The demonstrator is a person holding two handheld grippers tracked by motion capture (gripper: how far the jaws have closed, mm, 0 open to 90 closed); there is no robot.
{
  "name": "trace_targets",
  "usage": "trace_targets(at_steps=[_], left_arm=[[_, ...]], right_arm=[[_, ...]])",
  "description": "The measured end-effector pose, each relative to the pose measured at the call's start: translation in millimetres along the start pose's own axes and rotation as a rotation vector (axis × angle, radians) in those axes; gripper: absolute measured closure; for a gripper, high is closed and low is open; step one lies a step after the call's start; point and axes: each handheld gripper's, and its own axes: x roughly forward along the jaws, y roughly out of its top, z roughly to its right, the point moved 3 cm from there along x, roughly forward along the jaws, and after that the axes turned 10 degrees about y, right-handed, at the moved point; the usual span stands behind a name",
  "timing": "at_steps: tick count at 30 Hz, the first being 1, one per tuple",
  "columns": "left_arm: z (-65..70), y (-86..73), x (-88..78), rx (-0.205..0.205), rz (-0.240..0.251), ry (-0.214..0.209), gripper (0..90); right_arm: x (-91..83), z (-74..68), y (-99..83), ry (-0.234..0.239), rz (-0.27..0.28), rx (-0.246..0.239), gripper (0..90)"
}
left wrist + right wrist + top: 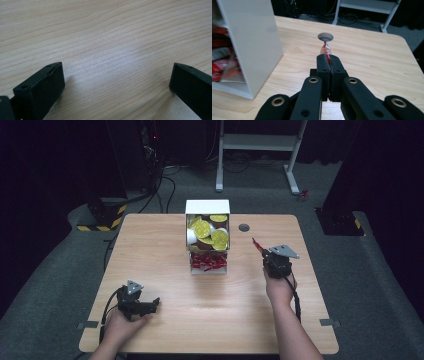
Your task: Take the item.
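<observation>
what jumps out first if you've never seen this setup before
The white organizer box at the far middle of the wooden table draws the eye, with yellow-lidded cups above and red packets below. Right of it, the right gripper pinches one thin red packet between closed jaws. The left gripper rests open on bare wood near the front left.

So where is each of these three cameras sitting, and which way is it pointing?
High view: above the person's side, looking forward and down on the wooden table; both forearms and tools show.
Left gripper view: rides the left tool, facing bare tabletop between its open jaws.
Right gripper view: rides the right tool, shut on a red sachet, facing the table's cable hole.
Shared: the high and right gripper views both show the white organizer box.
</observation>
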Motion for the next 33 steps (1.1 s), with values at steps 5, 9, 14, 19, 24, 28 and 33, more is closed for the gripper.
trace_targets(at_steps=[5,9,14,19,24,28,33], left_arm=[[0.0,0.0,0.0,0.0,0.0,0.0,0.3],[0.0,0.0,0.0,0.0,0.0,0.0,0.3],[0.0,0.0,0.0,0.0,0.0,0.0,0.3],[0.0,0.0,0.0,0.0,0.0,0.0,0.3],[0.0,0.0,0.1,0.0,0.0,0.0,0.3],[0.0,0.0,0.1,0.0,0.0,0.0,0.3],[0.0,0.0,0.1,0.0,0.0,0.0,0.3]], right_arm=[[15.2,3.7,-5.6,-0.017,-0.029,0.006,89.2],[25.0,8.1,-8.8,-0.033,-0.045,0.007,89.1],[33.5,13.3,-13.9,-0.042,-0.062,0.039,89.1],[38.3,12.8,-18.1,-0.057,-0.088,0.024,88.8],[42.6,10.5,-25.8,-0.061,-0.118,0.018,88.0],[46.1,13.2,-34.5,-0.064,-0.148,0.046,87.9],[52.1,15.1,-45.2,-0.066,-0.184,0.056,87.7]])
